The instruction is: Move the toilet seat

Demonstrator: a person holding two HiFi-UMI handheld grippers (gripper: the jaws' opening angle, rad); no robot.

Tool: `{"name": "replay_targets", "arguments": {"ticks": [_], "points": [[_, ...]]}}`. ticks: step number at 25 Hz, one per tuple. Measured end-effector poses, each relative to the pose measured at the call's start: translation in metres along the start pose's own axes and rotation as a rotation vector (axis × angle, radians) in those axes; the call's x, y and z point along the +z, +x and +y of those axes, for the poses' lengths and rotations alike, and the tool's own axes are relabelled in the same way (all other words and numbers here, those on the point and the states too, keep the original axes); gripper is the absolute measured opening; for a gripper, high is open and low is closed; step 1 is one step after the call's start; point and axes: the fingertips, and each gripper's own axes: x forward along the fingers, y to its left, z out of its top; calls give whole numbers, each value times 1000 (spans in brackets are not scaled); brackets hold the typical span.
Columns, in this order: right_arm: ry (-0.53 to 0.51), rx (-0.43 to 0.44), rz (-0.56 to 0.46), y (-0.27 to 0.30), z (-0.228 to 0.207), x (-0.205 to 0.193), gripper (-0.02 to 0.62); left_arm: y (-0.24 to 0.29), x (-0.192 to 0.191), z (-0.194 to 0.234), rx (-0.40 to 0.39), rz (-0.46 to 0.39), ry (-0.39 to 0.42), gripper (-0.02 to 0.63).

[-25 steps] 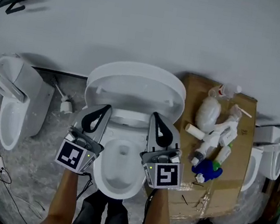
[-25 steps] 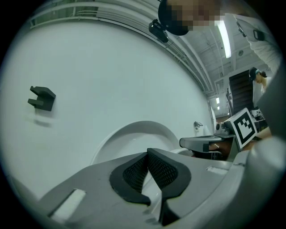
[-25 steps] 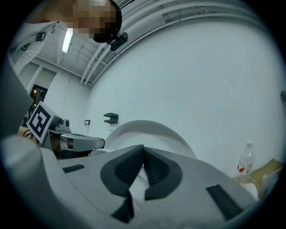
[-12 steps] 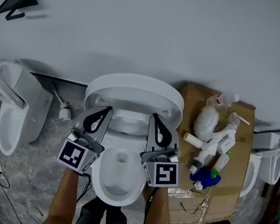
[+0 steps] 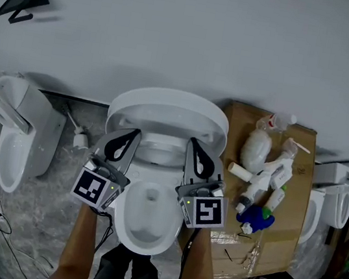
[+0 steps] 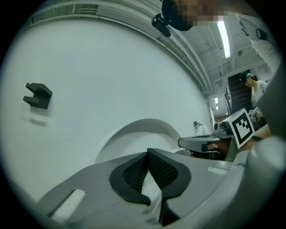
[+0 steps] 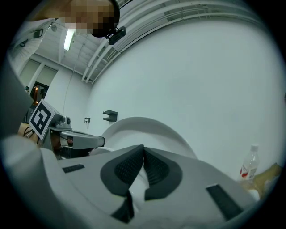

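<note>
Forearms (image 5: 79, 245) reach up from the bottom edge of the head view, side by side. They hold the left gripper (image 5: 128, 140) and the right gripper (image 5: 195, 152) level and parallel over the rear of a white bowl (image 5: 123, 223). Each gripper's own view shows its two black pads pressed together at the tips with nothing between them. Just beyond the tips, the toilet seat (image 5: 169, 110) stands raised behind the bowl, leaning against the pale wall (image 5: 191, 33). Whether either gripper touches it cannot be told. The grey stone floor (image 5: 38, 212) carries a cardboard sheet (image 5: 285, 225) to the right, strewn with bottles (image 5: 264, 176). To the left are a toilet brush (image 5: 82, 131) and a second toilet (image 5: 11, 136), and a third toilet (image 5: 329, 199) stands far right. A black bracket (image 5: 22, 3) sits high on the wall. Only the left gripper view shows the right gripper's marker cube (image 6: 243, 127) from the side and a person (image 6: 252, 85) far off. Only the right gripper view shows a clear bottle (image 7: 248, 167) upright beside the seat.
</note>
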Motion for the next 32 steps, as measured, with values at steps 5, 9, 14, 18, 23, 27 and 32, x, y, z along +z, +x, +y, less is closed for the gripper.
{"name": "replay_targets", "arguments": {"ticks": [5,9,14,18,23,27,32], "points": [[-55,15,64,-7,13,-4,-3,-2,1,-1,11,-2,0,-5],[-53,27,54,-16,23,8,-2,-7,4,-3,18,9,26,-3],[-17,94,42,-37,38,31,-2,-29,21,-17,-30,-14,20,-4],[3,136,45,-59,52,51,-2,-52,42,-34,-84,-29,18,-5],[32,153,30,-90,70,70,-3,-81,60,-61,-149,-48,17,-4],[30,137,-48,-116,83,85,-3,-104,60,-78,-168,-39,7,-5],[75,158,32,-143,106,69,-2,-124,52,-99,-184,-34,-9,-5]]}}
